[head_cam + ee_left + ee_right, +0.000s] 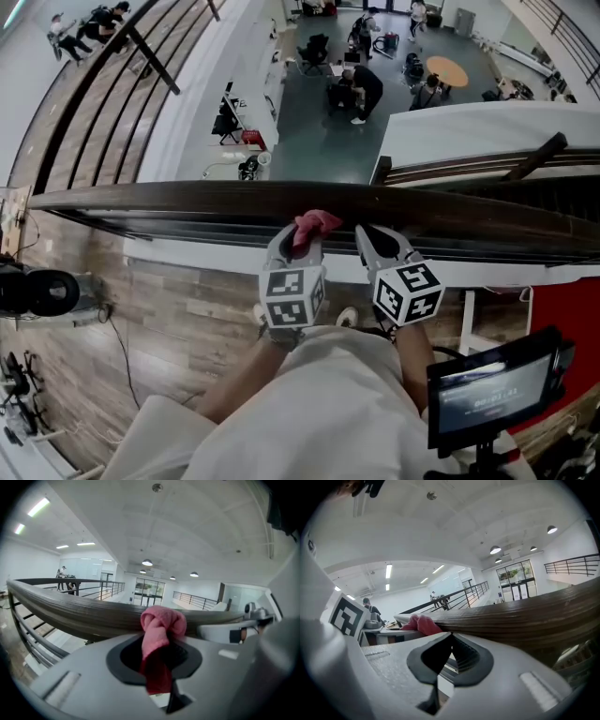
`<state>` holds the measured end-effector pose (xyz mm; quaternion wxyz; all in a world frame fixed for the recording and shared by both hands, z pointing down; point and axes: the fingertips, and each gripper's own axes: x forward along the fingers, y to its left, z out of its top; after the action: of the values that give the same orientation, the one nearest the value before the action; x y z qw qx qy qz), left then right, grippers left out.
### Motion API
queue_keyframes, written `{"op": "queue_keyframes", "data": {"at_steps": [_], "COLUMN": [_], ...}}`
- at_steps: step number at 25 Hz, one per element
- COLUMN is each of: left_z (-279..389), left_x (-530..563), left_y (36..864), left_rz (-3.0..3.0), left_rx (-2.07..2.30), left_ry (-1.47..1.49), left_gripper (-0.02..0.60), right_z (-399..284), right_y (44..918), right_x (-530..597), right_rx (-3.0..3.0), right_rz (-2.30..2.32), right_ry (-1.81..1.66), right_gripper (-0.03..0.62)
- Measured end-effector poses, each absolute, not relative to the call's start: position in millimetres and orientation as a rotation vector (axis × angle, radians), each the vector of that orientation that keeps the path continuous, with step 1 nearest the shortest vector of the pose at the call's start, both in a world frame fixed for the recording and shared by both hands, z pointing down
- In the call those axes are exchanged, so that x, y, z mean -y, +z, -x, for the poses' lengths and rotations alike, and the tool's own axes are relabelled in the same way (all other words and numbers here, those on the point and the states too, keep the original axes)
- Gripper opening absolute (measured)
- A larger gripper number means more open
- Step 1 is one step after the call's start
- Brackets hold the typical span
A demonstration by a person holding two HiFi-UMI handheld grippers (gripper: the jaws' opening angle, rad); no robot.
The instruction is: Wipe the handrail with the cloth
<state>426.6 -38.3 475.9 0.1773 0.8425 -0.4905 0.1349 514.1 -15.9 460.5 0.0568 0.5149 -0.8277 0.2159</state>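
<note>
The cloth [317, 223] is pinched against the handrail [187, 199] by the left tool [302, 244]; at its 3 o'clock, the right tool [373, 240] is closed on nothing.

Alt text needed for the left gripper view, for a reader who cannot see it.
The left tool is shut on a pink cloth, whose bunched top sits against a dark wooden handrail running across the frame. Behind it is a bright hall with a white ceiling and round lamps.
</note>
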Motion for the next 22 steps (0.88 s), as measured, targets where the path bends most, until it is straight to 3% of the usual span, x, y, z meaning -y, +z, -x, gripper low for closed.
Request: {"op": "queue_keyframes", "data": {"at_steps": [7, 22], "left_z": [-473.8, -587.0], "left_x": [26.7, 1.9], "left_y": [476.2, 484.7], "left_rz": [-2.417, -2.492], "left_rx": [1.284, 0.964], "left_ry": [0.347, 0.356], "left_gripper": [0.086, 0.087], "right_z": [-521.5, -618.9], "right_y": [460.1, 460.1], "right_x": [8.6, -24.7], "right_rx": [2.554, 2.433], "right_rz": [-1.511, -1.777], "right_ry": [0.629, 0.646], "right_gripper": [0.003, 0.003]}}
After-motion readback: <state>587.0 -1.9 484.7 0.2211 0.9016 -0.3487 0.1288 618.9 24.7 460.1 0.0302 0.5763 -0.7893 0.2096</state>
